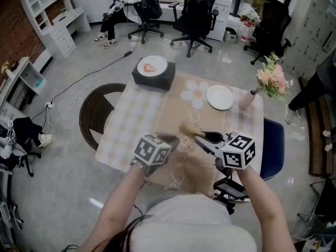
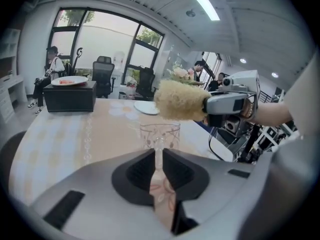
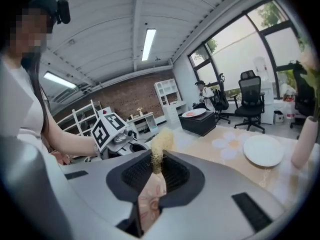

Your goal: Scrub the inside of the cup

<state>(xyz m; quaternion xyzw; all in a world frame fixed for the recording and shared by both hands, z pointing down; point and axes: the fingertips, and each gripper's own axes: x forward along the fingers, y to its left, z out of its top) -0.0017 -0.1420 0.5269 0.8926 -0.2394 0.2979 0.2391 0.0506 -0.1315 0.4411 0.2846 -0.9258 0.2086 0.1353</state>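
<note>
The clear glass cup (image 2: pixel 160 134) with a faint leaf pattern sits upright at the near part of the counter (image 1: pixel 137 121), close to the person. Its base is hidden behind the left gripper (image 2: pixel 159 154), so it cannot be told whether it rests on the cloth. That gripper's jaws stand narrow, pinched on the cup's near wall. A tan, fluffy brush (image 2: pixel 180 100) lies nearly level just above the cup's open mouth, outside the glass. The right gripper (image 3: pixel 157 166) holds it from the right, jaws closed tight on the brush's rear end, with the tuft sticking out beyond them.

The counter wears a pale checked and beige cloth with a daisy print. Farther off on it lie a bare white plate (image 1: pixel 219 97) and, beside that, a pink vase (image 1: pixel 247 100) of flowers. At the far corner stands a black box (image 1: pixel 153 77) carrying a second plate (image 1: pixel 152 65) with something red on it. Black office chairs (image 1: pixel 195 14) stand on the grey floor beyond.
</note>
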